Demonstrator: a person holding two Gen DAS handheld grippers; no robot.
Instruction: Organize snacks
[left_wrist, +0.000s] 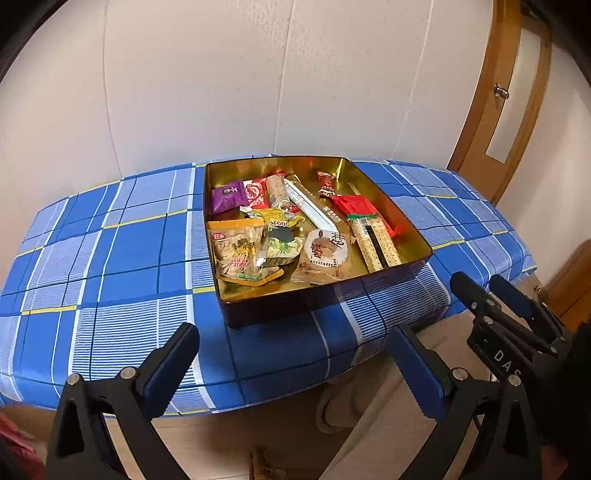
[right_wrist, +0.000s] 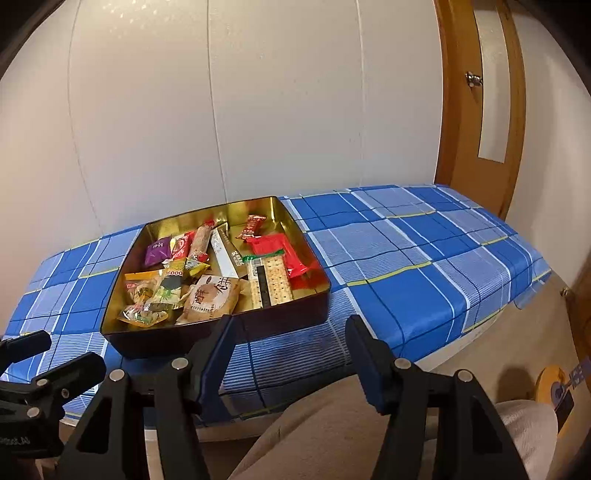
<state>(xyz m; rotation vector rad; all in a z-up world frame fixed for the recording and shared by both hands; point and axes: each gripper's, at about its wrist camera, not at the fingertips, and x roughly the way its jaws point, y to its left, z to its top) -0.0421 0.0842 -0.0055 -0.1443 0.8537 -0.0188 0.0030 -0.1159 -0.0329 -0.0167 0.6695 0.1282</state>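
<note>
A gold tin (left_wrist: 295, 304) (right_wrist: 166, 341) stands open on the blue plaid tablecloth (left_wrist: 110, 258) (right_wrist: 406, 251). Inside lie several wrapped snacks: a purple packet (left_wrist: 229, 197) (right_wrist: 157, 251), a red wrapper (left_wrist: 356, 206) (right_wrist: 280, 251), a cracker pack (left_wrist: 376, 240) (right_wrist: 271, 282), a round pastry (left_wrist: 325, 251) (right_wrist: 212, 299) and an orange bag (left_wrist: 240, 251) (right_wrist: 146, 295). My left gripper (left_wrist: 293, 334) (right_wrist: 68, 350) hangs open wide in front of the tin, with nothing between its fingers. My right gripper (right_wrist: 291, 323) (left_wrist: 478, 282) is open and empty off the tin's front right corner.
The table backs onto a white panelled wall. A wooden door (left_wrist: 491, 110) (right_wrist: 480, 92) stands at the right end. A person's legs in beige trousers (left_wrist: 388, 406) (right_wrist: 314, 424) sit below the table's near edge. Bare cloth stretches left and right of the tin.
</note>
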